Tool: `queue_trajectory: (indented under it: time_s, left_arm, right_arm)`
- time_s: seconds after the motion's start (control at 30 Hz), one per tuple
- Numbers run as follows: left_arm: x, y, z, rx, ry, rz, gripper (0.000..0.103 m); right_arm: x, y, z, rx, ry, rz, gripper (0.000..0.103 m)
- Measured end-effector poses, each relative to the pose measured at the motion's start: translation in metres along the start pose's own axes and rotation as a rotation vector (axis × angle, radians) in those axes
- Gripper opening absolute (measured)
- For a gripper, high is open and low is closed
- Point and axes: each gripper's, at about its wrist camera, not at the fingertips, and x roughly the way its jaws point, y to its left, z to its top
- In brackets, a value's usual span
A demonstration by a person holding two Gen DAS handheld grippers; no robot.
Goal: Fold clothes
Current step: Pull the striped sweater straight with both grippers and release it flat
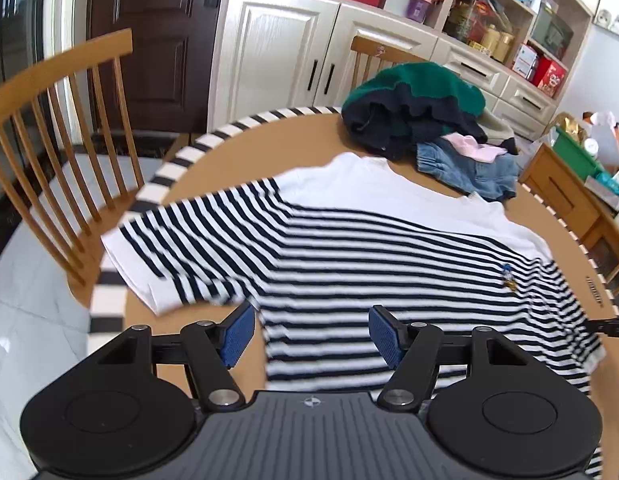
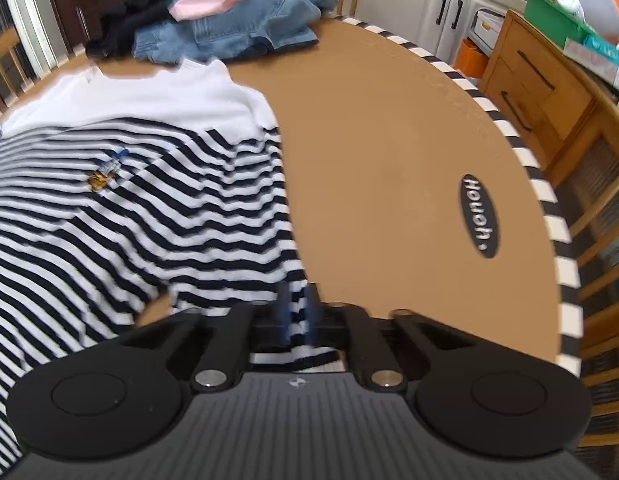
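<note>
Left wrist view: striped shirt lies spread flat on round table, one sleeve out to the side, no fold yet made. Left gripper hangs w/ jaws apart over the near hem, nothing between pads. Unfolded clothes pile waits at far edge.

Right wrist view: right gripper is clenched on striped shirt's edge, fabric pinched betw. pads. Judged: first fold barely begun; pile untouched.
</note>
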Motion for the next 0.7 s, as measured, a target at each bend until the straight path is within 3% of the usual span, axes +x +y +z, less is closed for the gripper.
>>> queue_trajectory:
  time_s: [0.13,0.2,0.37,0.43,0.53,0.63,0.7]
  left_arm:
    - [-0.007,-0.014,-0.012,0.032,0.015,-0.021,0.066]
    - [-0.010,-0.019,-0.020,0.048,0.024,-0.030,0.067]
    - [-0.014,-0.023,-0.041,0.082,0.072,-0.024,0.067]
    - [-0.021,-0.019,-0.050,0.099,0.085,-0.017,0.067]
    - [-0.034,-0.008,-0.063,0.083,0.118,-0.022,0.063]
    - [-0.045,0.002,-0.080,0.018,0.164,-0.031,0.060]
    - [-0.052,0.006,-0.091,-0.019,0.182,-0.040,0.059]
  right_arm:
    - [-0.002,-0.006,0.004,-0.092,-0.013,-0.152,0.004]
    - [-0.002,-0.020,0.007,-0.080,-0.018,-0.184,0.004]
    - [-0.013,-0.021,0.001,-0.064,0.010,-0.209,0.025]
    - [-0.039,-0.008,-0.013,-0.059,-0.061,-0.179,0.026]
    - [-0.078,0.007,-0.050,0.013,-0.080,0.022,0.026]
    - [-0.096,0.034,-0.087,0.003,-0.040,0.140,0.026]
    - [-0.106,0.049,-0.108,-0.002,-0.022,0.156,0.026]
